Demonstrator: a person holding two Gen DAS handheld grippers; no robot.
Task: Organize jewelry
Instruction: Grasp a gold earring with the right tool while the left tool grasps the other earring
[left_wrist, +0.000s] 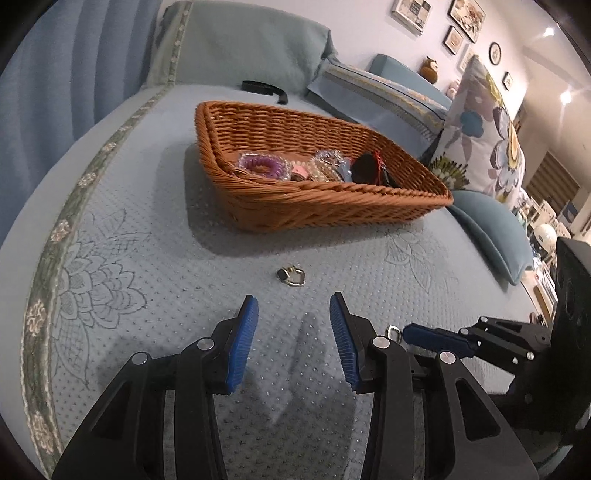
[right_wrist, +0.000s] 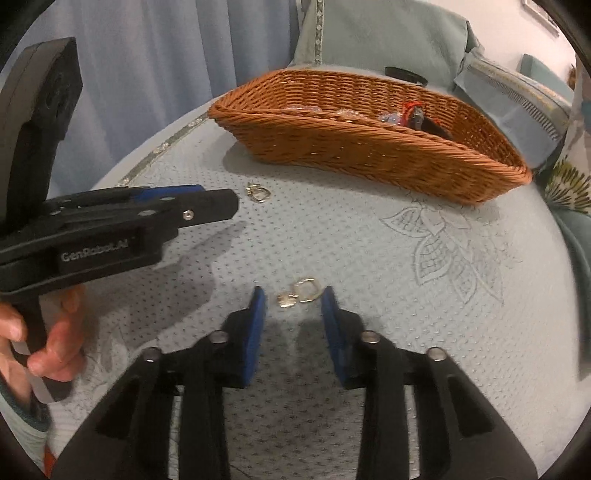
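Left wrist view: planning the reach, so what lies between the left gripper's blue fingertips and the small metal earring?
Only bare blue bedspread separates the left gripper from the earring.

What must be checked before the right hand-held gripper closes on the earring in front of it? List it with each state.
1. Right hand-held gripper open: ok, the jaws stand apart.
2. Gold earring between the fingertips: ok, it lies on the bedspread between the blue pads.
3. Fingertips low enough to pinch it: cannot tell.
4. Left hand-held gripper out of the way: ok, it is open, off to the side, pointing at the second earring.
5. Wicker basket free to take it: ok, open-topped, bracelets and other pieces lie at one end.
6. Earring free of snags on the fabric: cannot tell.
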